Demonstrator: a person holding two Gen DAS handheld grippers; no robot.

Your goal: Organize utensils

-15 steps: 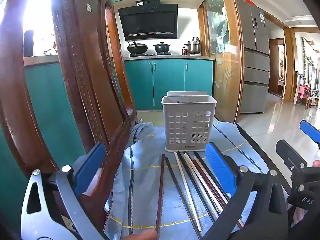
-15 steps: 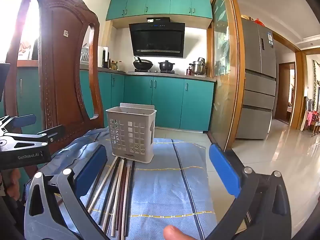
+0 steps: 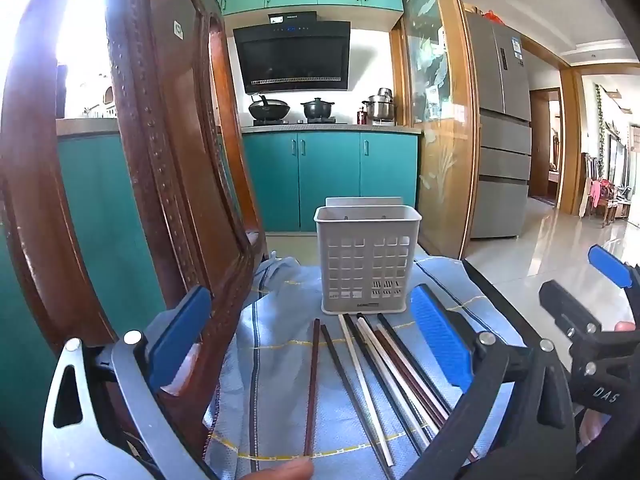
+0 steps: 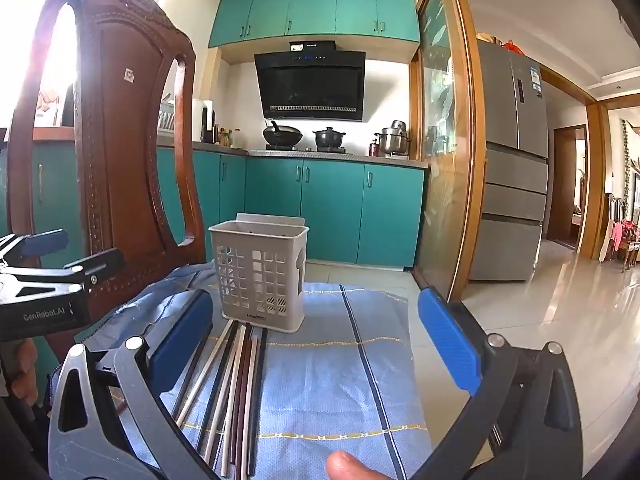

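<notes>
Grey perforated plastic forms the utensil holder [image 3: 368,260], which stands upright at 12 o'clock on the blue striped cloth [image 3: 272,368]; through its open rim and side holes nothing shows inside, though its floor is hidden. The chopsticks [image 3: 376,376] lie flat on the cloth just in front of its base, fanned toward 6 o'clock: dark, reddish-brown and white sticks, with 2 set slightly apart at 11 o'clock of the bunch. The left gripper [image 3: 312,344] hangs over them with jaws spread wide, gripping nothing. The right gripper [image 4: 316,344] also stands wide apart and holds nothing, the sticks below its left finger. A carved wooden chair [image 4: 120,140] stands at 10 o'clock.
</notes>
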